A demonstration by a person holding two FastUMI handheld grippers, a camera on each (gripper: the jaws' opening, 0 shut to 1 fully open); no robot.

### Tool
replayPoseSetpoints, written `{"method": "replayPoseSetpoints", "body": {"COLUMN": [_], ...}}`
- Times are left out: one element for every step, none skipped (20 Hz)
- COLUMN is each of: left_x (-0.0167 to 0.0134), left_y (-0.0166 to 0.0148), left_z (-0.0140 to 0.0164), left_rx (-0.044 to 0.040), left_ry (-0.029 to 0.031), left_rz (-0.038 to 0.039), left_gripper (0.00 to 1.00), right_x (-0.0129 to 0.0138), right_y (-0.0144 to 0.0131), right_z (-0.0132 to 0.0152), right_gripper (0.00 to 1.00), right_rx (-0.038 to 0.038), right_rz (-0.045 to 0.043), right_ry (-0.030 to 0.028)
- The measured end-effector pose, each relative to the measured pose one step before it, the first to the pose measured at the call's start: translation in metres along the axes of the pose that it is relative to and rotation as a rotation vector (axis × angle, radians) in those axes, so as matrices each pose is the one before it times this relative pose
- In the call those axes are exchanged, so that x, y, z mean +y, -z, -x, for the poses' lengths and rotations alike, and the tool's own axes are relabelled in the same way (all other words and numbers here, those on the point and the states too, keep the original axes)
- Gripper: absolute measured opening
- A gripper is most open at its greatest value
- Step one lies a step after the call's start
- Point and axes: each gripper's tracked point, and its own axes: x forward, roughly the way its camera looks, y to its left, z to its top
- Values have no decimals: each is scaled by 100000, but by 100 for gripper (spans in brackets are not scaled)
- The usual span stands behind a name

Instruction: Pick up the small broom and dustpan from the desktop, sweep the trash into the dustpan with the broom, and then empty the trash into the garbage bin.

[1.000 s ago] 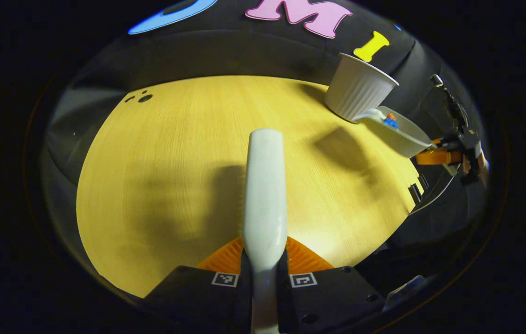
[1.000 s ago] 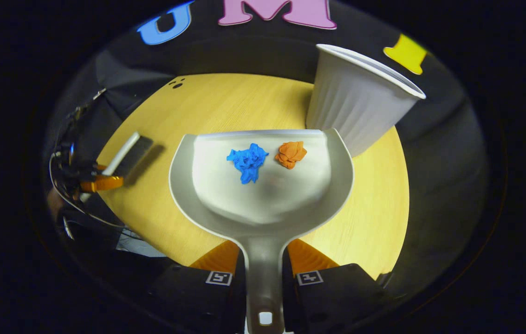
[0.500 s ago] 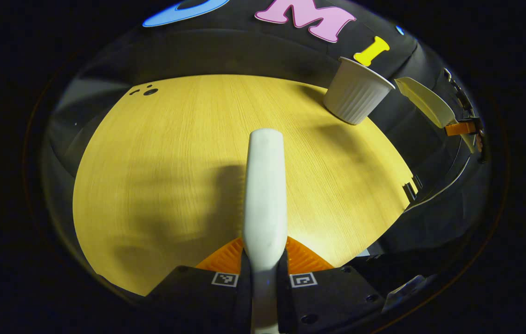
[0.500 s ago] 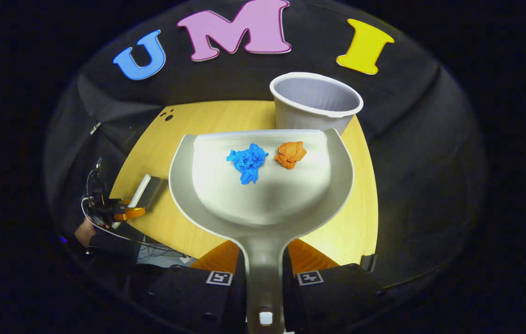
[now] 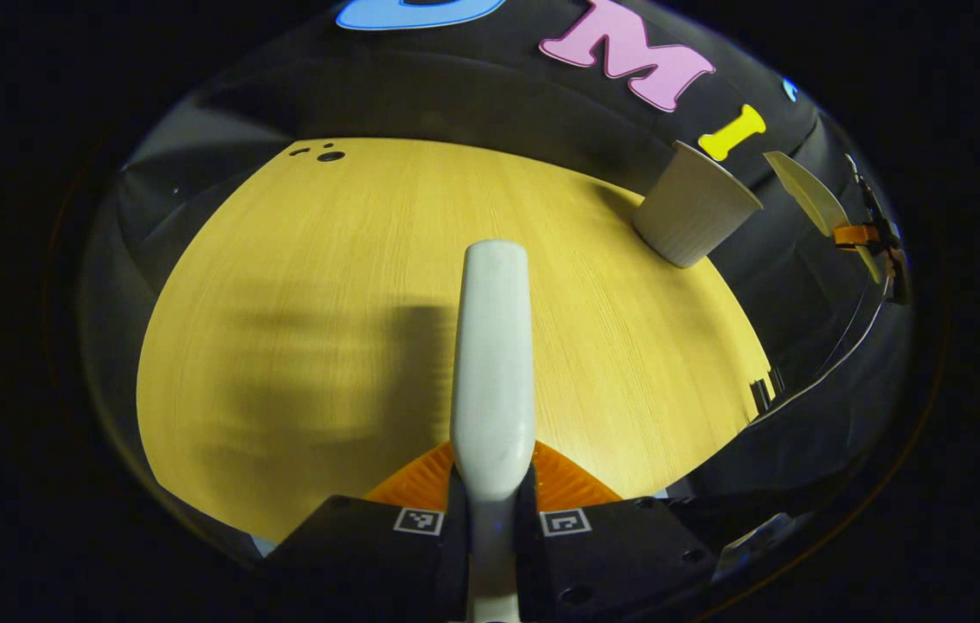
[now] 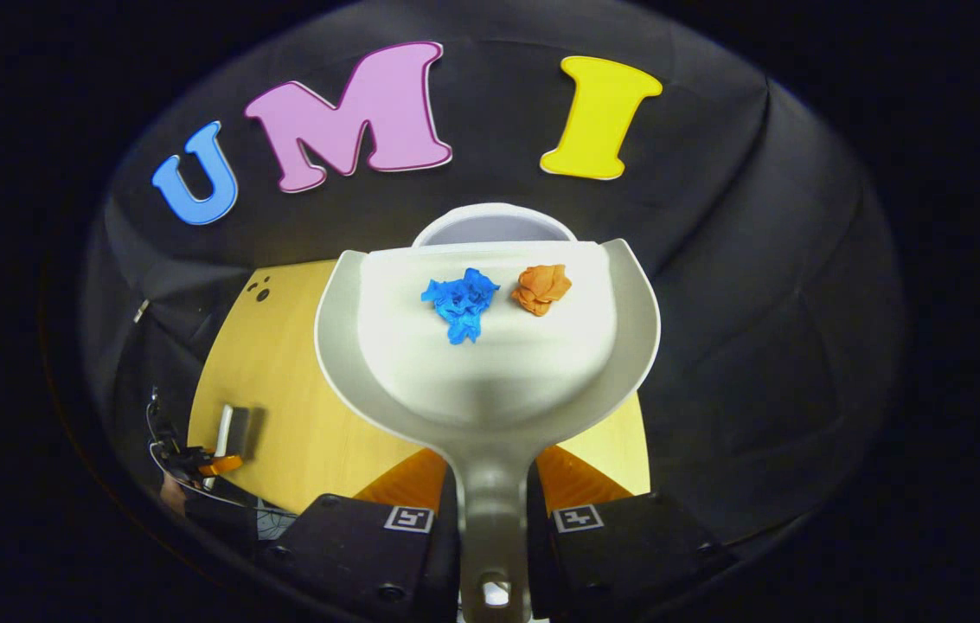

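The right gripper [image 6: 494, 519] is clamping the dustpan [image 6: 490, 346] handle, holding the blue scrap [image 6: 459, 301] and orange scrap [image 6: 541, 287] just before the white bin [image 6: 494, 227]. The left gripper [image 5: 491, 519] is gripping the broom [image 5: 494, 346]. Emptying is underway; tipping forward looks next.

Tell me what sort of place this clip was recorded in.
Most likely a staged recording booth, not a lived-in home: black cloth wall behind a bare wooden desktop, with just a white bin and a dustpan holding two paper scraps.
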Motion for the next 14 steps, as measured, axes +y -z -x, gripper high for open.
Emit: {"method": "replayPoseSetpoints", "body": {"left_x": [342,226,139,-2,113,159,-117,-26,227,185,324,475,483,472], "left_y": [-41,-69,159,68,22,-48,-112,-161,-126,-191,-212,-319,-270,-296], "left_z": [-8,100,141,109,44,144,96,137,205,277,231,226,248,90], "left_rx": [-738,-383,-364,-109,137,77,-101,-114,101,79,-258,-195,-391,-147], "left_ry": [-336,-273,-197,49,-172,-400,-104,32,-315,-577,-1132,-1006,-962,-869], "left_rz": [1556,1955,1872,1416,588,-274,-246,378,686,367,-38,-176,-94,84], "left_gripper": [27,24,26,26,26,27,26,25,26,26,27,26,26,25], "right_x": [-493,-402,-447,-466,-526,-665,-436,-481,-466,-210,-114,146,109,-76], "right_y": [-779,-523,-481,-420,-393,-356,-43,-71,-256,-674,-521,-222,-211,-112], "right_z": [-531,-566,-564,-809,-968,-467,-967,-998,-591,-831,-857,-874,-887,-728], "right_gripper": [39,39,35,32,32,35,35,35,35,35,35,35,35,35], "right_rx": [-221,-22,203,424,347,338,171,-305,-729,-827,-240,167,861,936], "right_rz": [-260,42,99,473,1271,1970,3076,3458,3484,2696,1584,718,485,355], "right_ry": [1187,1097,1204,1611,2036,2735,3334,3237,3063,2395,1674,1265,1478,1835]}}
